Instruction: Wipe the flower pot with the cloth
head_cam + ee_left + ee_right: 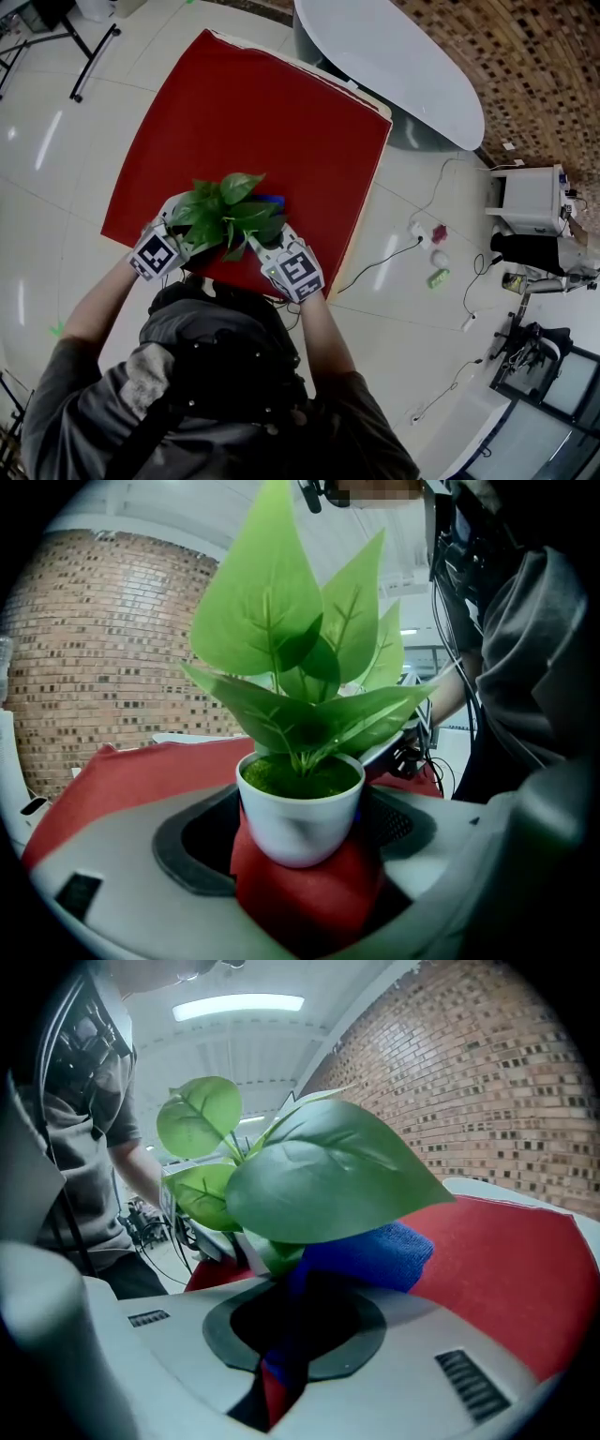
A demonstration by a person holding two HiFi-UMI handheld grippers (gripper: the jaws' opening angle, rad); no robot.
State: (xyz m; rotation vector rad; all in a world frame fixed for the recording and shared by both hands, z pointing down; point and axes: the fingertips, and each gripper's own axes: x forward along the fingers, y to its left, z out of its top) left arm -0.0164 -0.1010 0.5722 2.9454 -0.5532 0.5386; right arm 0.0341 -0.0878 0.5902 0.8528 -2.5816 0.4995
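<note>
Left gripper view: my left gripper [300, 834] jaws clamped on white flower pot [298, 808], pot upright at near edge of red table cover [244, 122]. My right gripper [289, 1340] pinches blue cloth [375, 1255], bunched under leaves on pot's right side. I judge wipe belongs to right gripper, sweeping around pot wall.

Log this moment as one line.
left gripper: shut on white flower pot | right gripper: shut on blue cloth | cloth beside leaves, pot contact unclear | over red tablecloth
</note>
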